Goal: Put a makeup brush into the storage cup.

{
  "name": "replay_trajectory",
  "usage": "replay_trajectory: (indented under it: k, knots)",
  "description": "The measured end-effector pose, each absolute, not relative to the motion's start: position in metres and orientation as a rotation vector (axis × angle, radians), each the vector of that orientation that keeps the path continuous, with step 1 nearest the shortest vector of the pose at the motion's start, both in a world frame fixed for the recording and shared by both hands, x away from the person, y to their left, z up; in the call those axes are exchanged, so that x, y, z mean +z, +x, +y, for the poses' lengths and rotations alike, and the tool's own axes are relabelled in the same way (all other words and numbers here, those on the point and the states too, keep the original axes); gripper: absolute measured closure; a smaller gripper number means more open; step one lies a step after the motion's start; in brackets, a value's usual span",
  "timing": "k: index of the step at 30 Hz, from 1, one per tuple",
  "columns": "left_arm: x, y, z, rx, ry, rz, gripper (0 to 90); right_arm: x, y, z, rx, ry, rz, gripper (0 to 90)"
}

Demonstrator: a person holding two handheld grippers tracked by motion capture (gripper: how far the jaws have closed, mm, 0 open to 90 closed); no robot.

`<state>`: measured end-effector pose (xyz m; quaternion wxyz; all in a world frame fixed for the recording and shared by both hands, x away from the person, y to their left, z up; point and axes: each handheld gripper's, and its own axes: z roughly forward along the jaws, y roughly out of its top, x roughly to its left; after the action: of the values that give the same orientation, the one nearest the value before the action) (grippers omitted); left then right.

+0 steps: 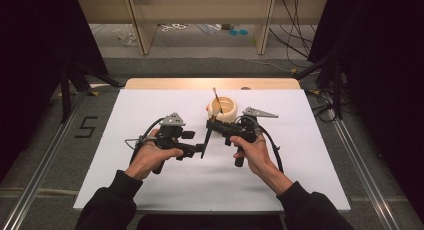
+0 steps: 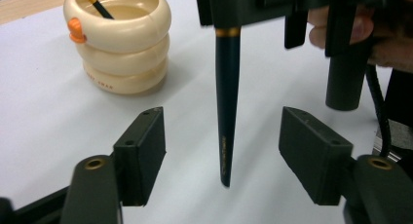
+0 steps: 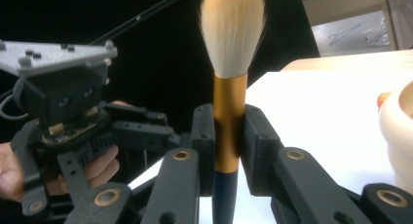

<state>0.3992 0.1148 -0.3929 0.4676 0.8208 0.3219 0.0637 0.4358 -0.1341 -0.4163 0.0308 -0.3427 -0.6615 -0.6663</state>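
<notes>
Right gripper: your jaws clamp the dark-handled, gold-ferruled, white-bristled brush.
Left gripper: your jaws stand apart, handle between, untouched.

Two brushes, one ringed holder

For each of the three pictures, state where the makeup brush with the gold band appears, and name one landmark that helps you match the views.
High view: brush at centre, between both grippers.
Left gripper view: dark handle hangs at centre.
Right gripper view: brush upright at centre, clamped by the right hand-held gripper.
Shared landmark: cream ringed holder.
</notes>
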Motion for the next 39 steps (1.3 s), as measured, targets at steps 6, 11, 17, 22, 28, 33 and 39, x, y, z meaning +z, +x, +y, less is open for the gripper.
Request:
replay_trajectory:
  k: [6, 11, 17, 22, 28, 33, 39]
  knots:
    - [-0.399, 0.388, 0.127, 0.217, 2.004, 0.809, 26.7, -0.416, 0.437, -0.136, -2.054, -1.053, -2.076, 77.7]
    - [-0.406, 0.379, 0.134, 0.244, 1.976, 0.856, 23.5, -0.414, 0.438, -0.138, -2.057, -1.055, -2.095, 77.7]
    - [-0.414, 0.367, 0.137, 0.272, 1.985, 0.869, 21.6, -0.414, 0.441, -0.141, -2.076, -1.049, -2.122, 77.7]
    - [-0.420, 0.358, 0.138, 0.308, 1.995, 0.866, 21.2, -0.413, 0.442, -0.143, -2.068, -1.054, -2.144, 77.7]
    - [-0.426, 0.352, 0.143, 0.345, 2.007, 0.880, 21.5, -0.408, 0.442, -0.144, -2.068, -1.038, -2.211, 77.7]
    - [-0.430, 0.347, 0.147, 0.340, 2.008, 0.888, 21.5, -0.403, 0.444, -0.146, -2.111, -1.011, -2.252, 77.7]
    - [-0.434, 0.340, 0.148, 0.364, 2.004, 0.885, 21.3, -0.399, 0.445, -0.149, -2.102, -1.023, -2.254, 77.7]
